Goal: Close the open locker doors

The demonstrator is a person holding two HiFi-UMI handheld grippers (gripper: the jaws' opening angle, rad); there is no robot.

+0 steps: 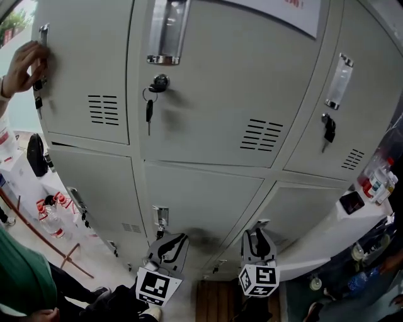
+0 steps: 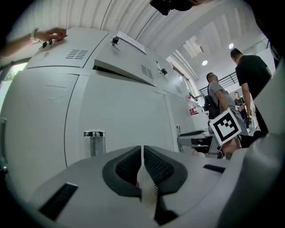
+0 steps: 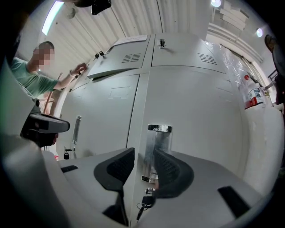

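left claw (image 2: 142, 148) pressed together, empty; above it a pale grey metal locker door (image 2: 129, 60) stands ajar. right claw (image 3: 144, 150) spread, a chrome strip handle (image 3: 159, 133) showing in its gap. white paper notice (image 1: 283, 9) overhead: red print unreadable.

Ribbed white ceiling (image 2: 129, 15) (two round lamps (image 2: 204, 63)), white side table (image 1: 327, 236)

Landmark: centre upper door (image 1: 214, 94), key (image 1: 149, 113) at its left edge.
Left of it: a person's hand (image 1: 22, 66) on the neighbouring door (image 1: 82, 75).
Below it: left gripper (image 1: 169, 246), right gripper (image 1: 257, 242), before the lower doors (image 1: 201, 195).
Far right, lower: bottles (image 1: 380, 178).
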